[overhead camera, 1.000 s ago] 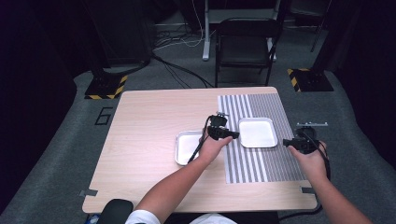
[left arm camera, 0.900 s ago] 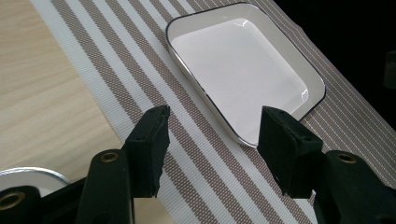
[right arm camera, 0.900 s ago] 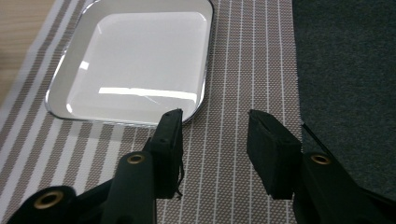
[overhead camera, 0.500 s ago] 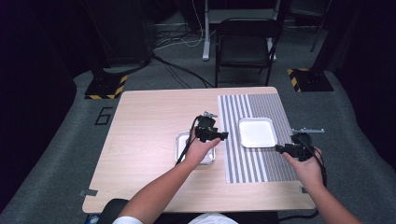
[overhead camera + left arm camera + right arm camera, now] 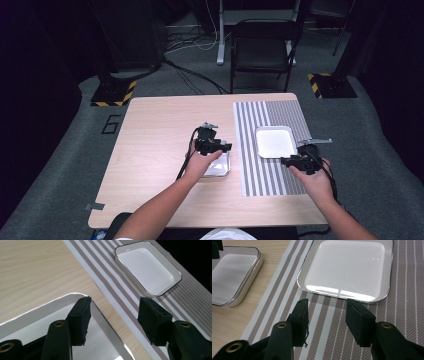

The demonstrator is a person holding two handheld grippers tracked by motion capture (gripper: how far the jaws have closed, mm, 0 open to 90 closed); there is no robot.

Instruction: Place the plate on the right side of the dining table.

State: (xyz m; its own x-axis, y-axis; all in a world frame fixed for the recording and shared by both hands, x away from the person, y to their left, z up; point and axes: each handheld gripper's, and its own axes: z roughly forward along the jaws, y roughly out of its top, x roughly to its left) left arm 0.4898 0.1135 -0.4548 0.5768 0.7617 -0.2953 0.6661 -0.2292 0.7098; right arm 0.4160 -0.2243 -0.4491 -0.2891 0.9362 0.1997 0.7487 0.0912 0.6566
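Two empty white trays lie on the wooden table. One tray sits on bare wood beside the striped mat. The other tray sits on the mat. My left gripper hovers open over the far right corner of the wood-side tray, with one jaw above its rim and nothing between the jaws. My right gripper stands open over the mat, just short of the near rim of the mat-side tray, and holds nothing.
The striped mat covers the right part of the table. A black folding chair stands beyond the far edge, with cables on the floor. Yellow-black stand bases flank the table on the grey carpet.
Both hands have moved to the left. The left gripper went from the mat's edge to above the wood-side tray. The right gripper came in from the table's right edge towards the mat-side tray.
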